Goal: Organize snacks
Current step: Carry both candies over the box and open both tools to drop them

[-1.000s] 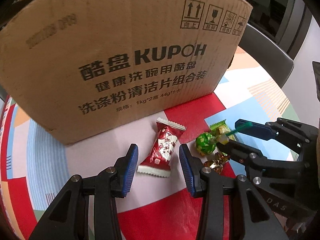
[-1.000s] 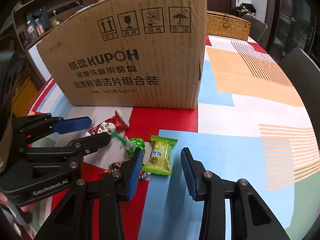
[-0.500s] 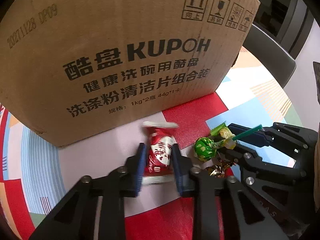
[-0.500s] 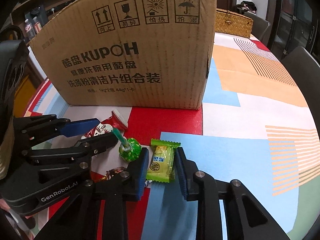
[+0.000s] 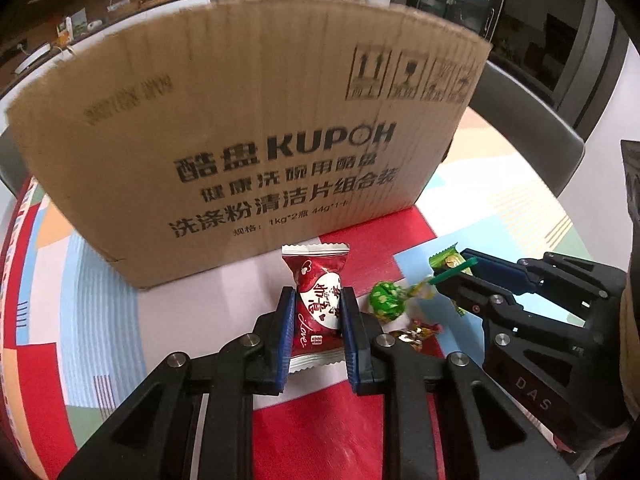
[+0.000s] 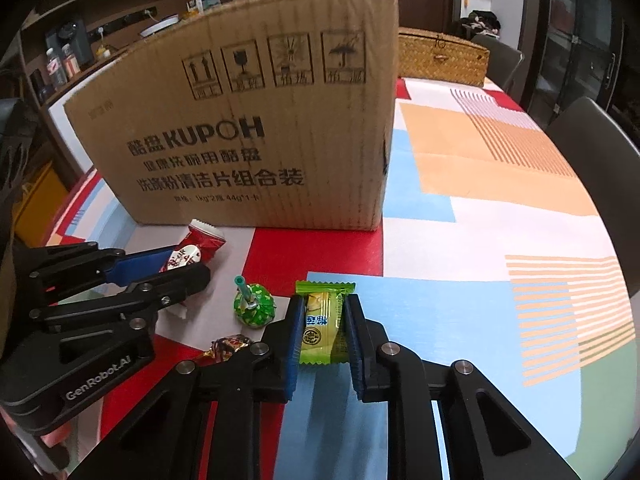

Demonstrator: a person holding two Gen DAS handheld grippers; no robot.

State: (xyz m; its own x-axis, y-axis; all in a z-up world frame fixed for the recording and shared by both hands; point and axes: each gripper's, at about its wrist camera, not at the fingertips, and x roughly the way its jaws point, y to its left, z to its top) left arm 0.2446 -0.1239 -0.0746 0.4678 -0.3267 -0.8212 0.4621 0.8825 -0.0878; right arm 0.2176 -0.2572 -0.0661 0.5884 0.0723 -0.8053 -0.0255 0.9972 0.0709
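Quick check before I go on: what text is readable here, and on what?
"酷盘 KUPOH", "洗涤粉清洁片组合装": cardboard box.
"Love": red candy packet, in the left gripper.
"GenRobot.AI": left gripper body.
"DAS": right gripper body.
Green candy packet: print too small.
Box date stamp: blurred.

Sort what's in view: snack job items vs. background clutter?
Job:
red heart-print candy packet in left hand-held gripper
green-yellow snack packet in right hand-held gripper
green foil lollipop
gold-wrapped candy
brown cardboard box

Clutter:
woven wicker basket
grey chair

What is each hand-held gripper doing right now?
Left hand-held gripper: closed on the red candy.
Right hand-held gripper: closed on the green candy.
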